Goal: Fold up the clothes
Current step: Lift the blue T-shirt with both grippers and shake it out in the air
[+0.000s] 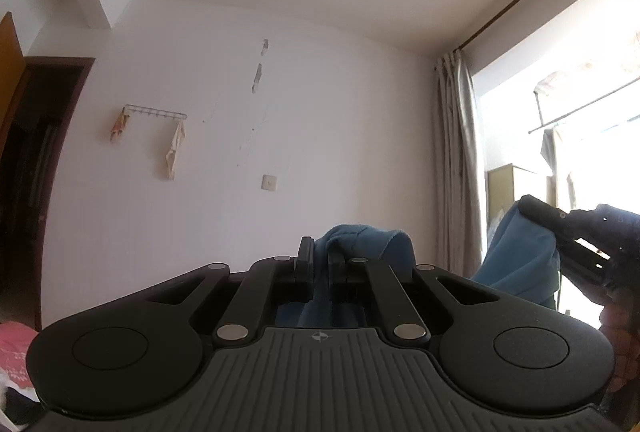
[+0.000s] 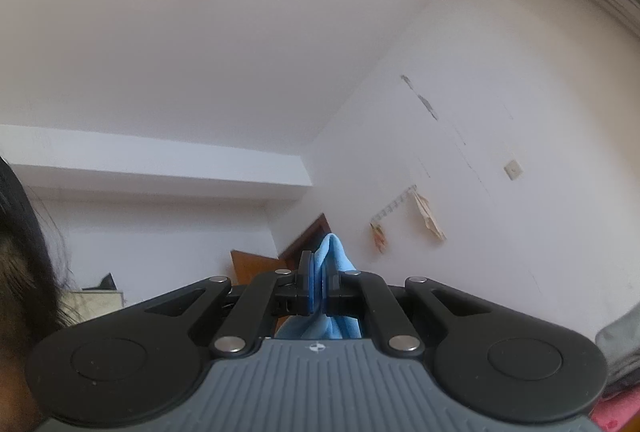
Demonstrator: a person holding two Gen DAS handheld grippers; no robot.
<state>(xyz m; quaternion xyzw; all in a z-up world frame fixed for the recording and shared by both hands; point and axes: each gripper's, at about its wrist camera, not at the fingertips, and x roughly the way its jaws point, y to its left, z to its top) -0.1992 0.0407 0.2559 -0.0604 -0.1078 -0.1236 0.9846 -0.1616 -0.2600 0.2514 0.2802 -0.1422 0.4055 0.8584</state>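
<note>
Left gripper (image 1: 320, 264): my black body fills the bottom of the left view; my jaws are pinched narrow on blue fabric.
Blue cloth (image 1: 360, 236): it bunches up above my left fingertips at lower centre, and a second part drapes at the right edge of that frame.
Right gripper (image 2: 318, 284): my jaws are closed tight on a fold of the same cloth, which pokes up as a light blue peak at lower centre of the right view and hangs down behind my fingers.
Right gripper seen from the left: dark, at the right edge, with the cloth hanging from its tip.
Hair (image 2: 20, 252): dark strands at the left edge.
Curtain (image 1: 456, 160): grey, right of centre, beside a bright window.
Hook rail (image 1: 154, 112): on the white wall, middle left, two small cloths hanging from it.
Doorway (image 1: 36, 168): dark, far left.
</note>
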